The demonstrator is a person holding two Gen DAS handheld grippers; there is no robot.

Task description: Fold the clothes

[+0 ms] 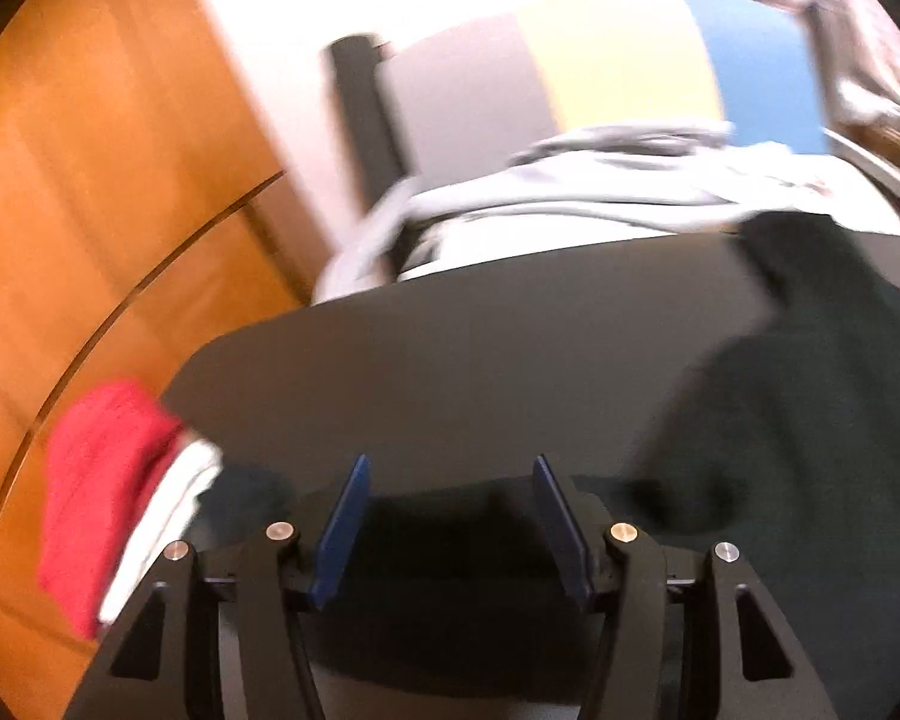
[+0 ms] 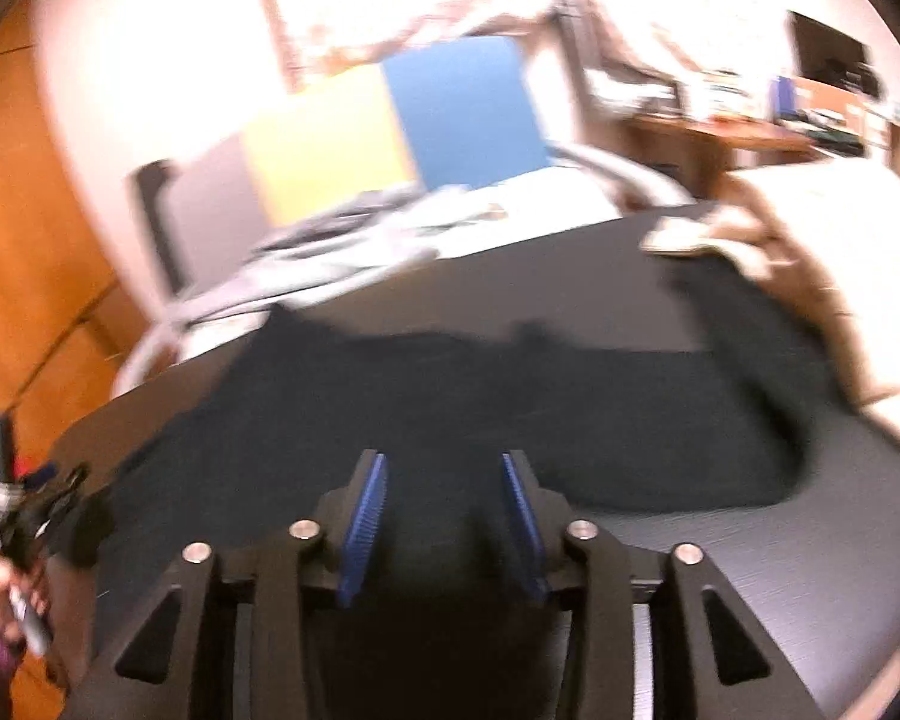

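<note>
Dark garment spreads across table, front edge bare.

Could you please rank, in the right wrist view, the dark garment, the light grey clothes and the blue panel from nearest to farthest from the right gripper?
From the right gripper:
1. Dark garment, spread on the table just ahead of the fingers.
2. Light grey clothes, heaped beyond the table's far edge, left of centre.
3. Blue panel, upright behind the heap.

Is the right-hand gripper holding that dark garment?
No, the right gripper is open with nothing between its blue pads, above the dark garment.
</note>
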